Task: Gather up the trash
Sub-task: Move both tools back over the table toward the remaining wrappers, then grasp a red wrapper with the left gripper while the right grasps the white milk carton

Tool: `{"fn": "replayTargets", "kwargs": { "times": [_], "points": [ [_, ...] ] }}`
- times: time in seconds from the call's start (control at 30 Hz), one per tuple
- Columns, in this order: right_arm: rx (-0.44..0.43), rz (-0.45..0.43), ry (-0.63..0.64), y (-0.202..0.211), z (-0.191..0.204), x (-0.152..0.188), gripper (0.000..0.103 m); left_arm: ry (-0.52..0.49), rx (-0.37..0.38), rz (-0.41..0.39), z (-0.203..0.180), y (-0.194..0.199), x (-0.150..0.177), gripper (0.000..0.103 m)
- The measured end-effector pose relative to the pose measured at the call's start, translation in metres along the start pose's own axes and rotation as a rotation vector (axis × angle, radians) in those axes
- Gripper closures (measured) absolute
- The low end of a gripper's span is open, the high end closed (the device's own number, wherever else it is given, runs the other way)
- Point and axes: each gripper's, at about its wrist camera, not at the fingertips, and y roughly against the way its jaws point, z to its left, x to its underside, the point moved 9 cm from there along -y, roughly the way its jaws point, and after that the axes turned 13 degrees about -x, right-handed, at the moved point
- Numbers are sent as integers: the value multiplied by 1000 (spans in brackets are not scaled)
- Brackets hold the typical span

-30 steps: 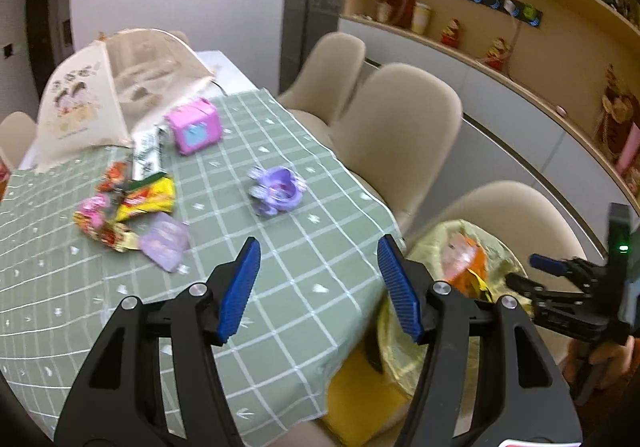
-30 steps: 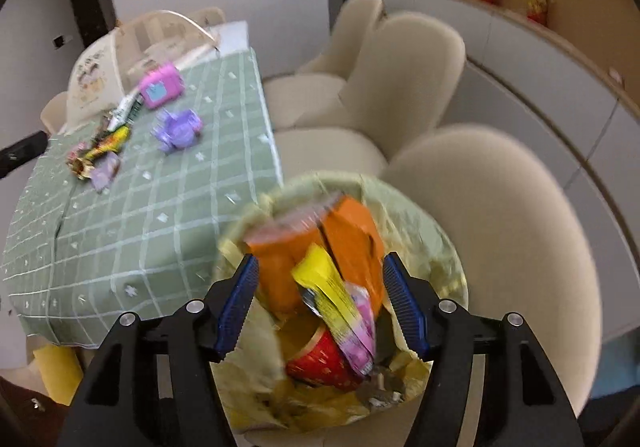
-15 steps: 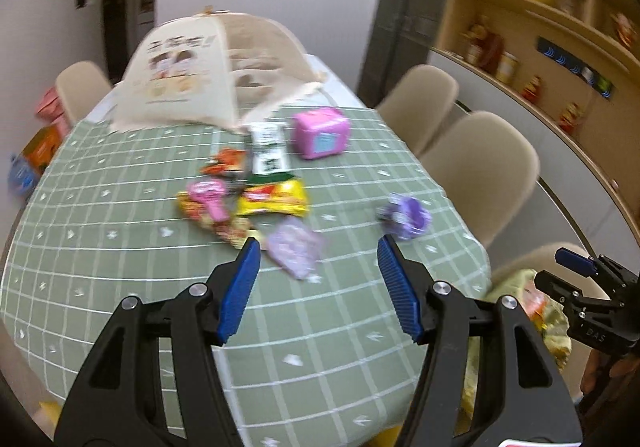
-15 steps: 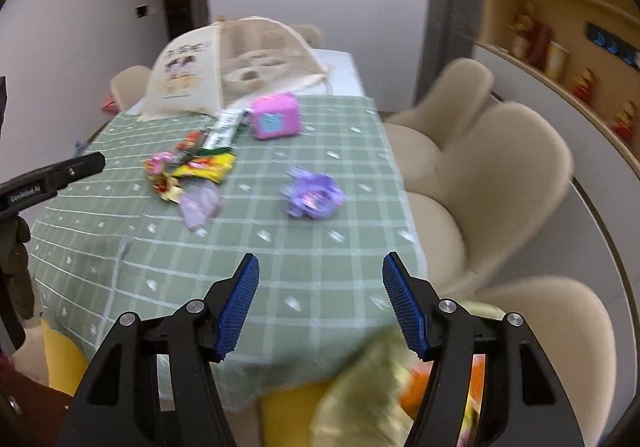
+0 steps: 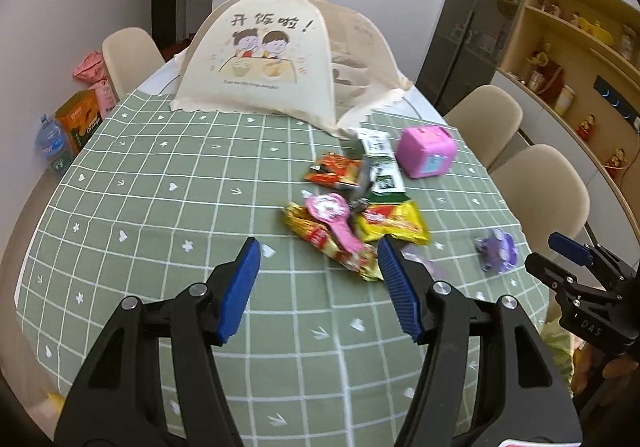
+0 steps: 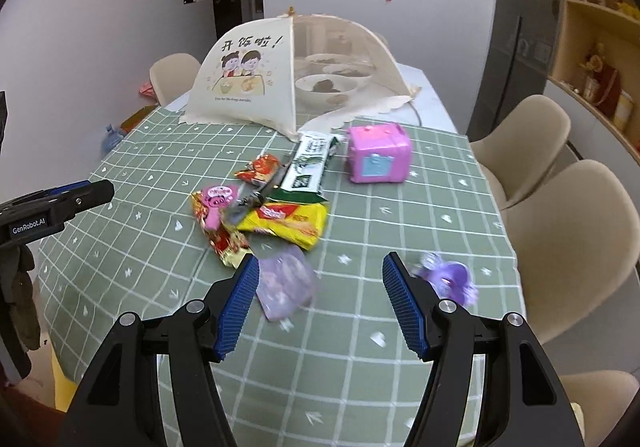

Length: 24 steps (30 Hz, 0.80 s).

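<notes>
Both tools hang over the near side of the green checked table (image 5: 168, 207), jaws spread wide and gripping nothing. Ahead of the left gripper (image 5: 318, 287) lies bare cloth, the wrapper pile (image 5: 352, 215) just beyond its right finger. The right gripper (image 6: 320, 301) has a pale purple packet (image 6: 286, 283) beside its left finger, and a purple toy (image 6: 450, 279) by its right finger near the table's edge.

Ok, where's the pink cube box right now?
The pink cube box sits at the table's far right, just right of the green-and-white wrapper, in front of the mesh food cover.
</notes>
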Motion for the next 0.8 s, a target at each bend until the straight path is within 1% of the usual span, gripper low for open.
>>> {"fn": "replayTargets", "kwargs": {
  "times": [0.1, 0.2, 0.27, 0.3, 0.37, 0.4, 0.43, 0.47, 0.5, 0.53, 0.6, 0.7, 0.8],
  "points": [
    [13, 17, 9, -19, 3, -8, 42, -4, 7, 11, 7, -18, -10, 45],
    [40, 27, -13, -31, -5, -16, 42, -11, 33, 32, 6, -38, -20, 45],
    [80, 30, -29, -35, -15, -20, 42, -12, 83, 54, 2, -55, -28, 45],
    [118, 32, -33, -36, -22, -23, 42, -12, 115, 66, -3, -62, -31, 45],
    [188, 36, -37, -38, -35, -25, 42, -19, 200, 89, -15, -78, -41, 45],
    [211, 37, -35, -39, -40, -26, 42, -24, 230, 94, -20, -83, -44, 45],
    [232, 38, -33, -39, -44, -26, 42, -31, 276, 100, -29, -90, -49, 45],
    [264, 38, -32, -40, -50, -26, 42, -34, 306, 103, -34, -94, -52, 44],
    [282, 38, -36, -41, -54, -25, 42, -38, 335, 108, -41, -100, -56, 41],
    [296, 39, -47, -42, -59, -24, 42, -39, 362, 114, -48, -108, -61, 41],
    [283, 49, -96, -48, -68, -20, 42, -31, 382, 129, -56, -121, -68, 41],
    [199, 70, -158, -57, -72, -15, 42, -31, 402, 147, -62, -140, -76, 41],
    [182, 70, -177, -62, -74, -11, 42, -120, 401, 121, -67, -158, -82, 41]
  ]
}}
